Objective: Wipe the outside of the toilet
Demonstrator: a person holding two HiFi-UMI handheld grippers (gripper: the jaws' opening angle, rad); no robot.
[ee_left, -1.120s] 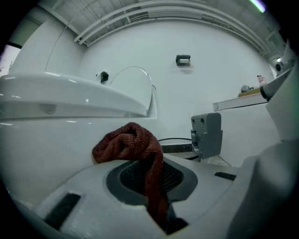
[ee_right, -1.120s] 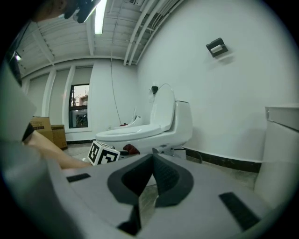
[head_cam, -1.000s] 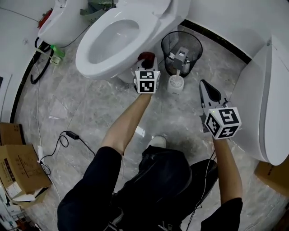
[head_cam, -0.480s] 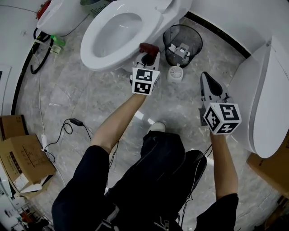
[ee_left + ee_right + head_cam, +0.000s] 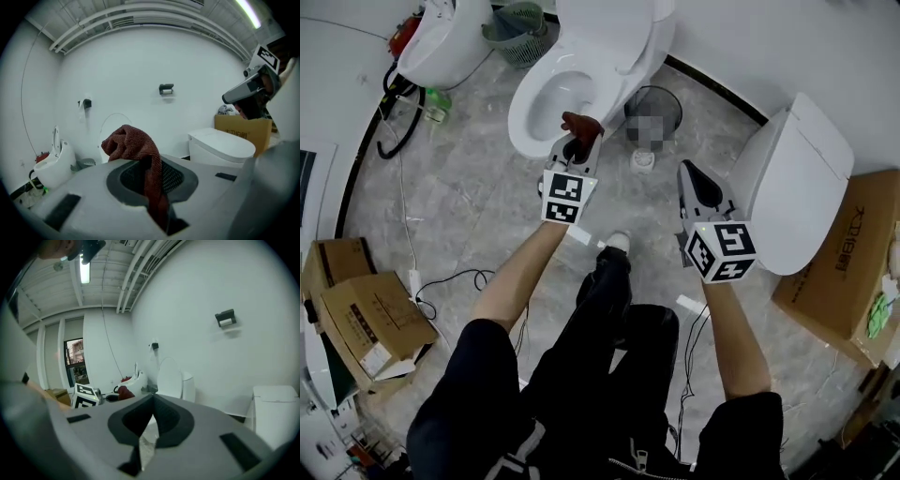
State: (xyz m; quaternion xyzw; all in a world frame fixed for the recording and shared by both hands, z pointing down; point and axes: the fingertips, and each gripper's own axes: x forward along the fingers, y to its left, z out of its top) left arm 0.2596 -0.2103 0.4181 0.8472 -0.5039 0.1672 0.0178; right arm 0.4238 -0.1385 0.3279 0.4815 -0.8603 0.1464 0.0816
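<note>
A white toilet (image 5: 581, 70) with its lid up stands at the top middle of the head view. My left gripper (image 5: 577, 142) hovers over the front right of its rim, shut on a dark red cloth (image 5: 581, 123). In the left gripper view the cloth (image 5: 133, 145) bunches above the jaws and hangs down between them, with the toilet (image 5: 112, 129) behind. My right gripper (image 5: 692, 176) is held in the air to the right, jaws shut with nothing in them. The right gripper view shows the toilet (image 5: 171, 378) and the cloth (image 5: 124, 392) to the left.
A second toilet (image 5: 787, 183) with its lid shut stands at the right. A black waste bin (image 5: 652, 108) and a brush holder (image 5: 642, 159) sit between the two. Cardboard boxes (image 5: 356, 314) lie left and right (image 5: 848, 272). Cables (image 5: 455, 277) trail across the floor.
The head view has pulled up and back, so the toilet looks smaller and farther. Both grippers have risen; the left one, still holding the cloth, has come off the toilet's side.
</note>
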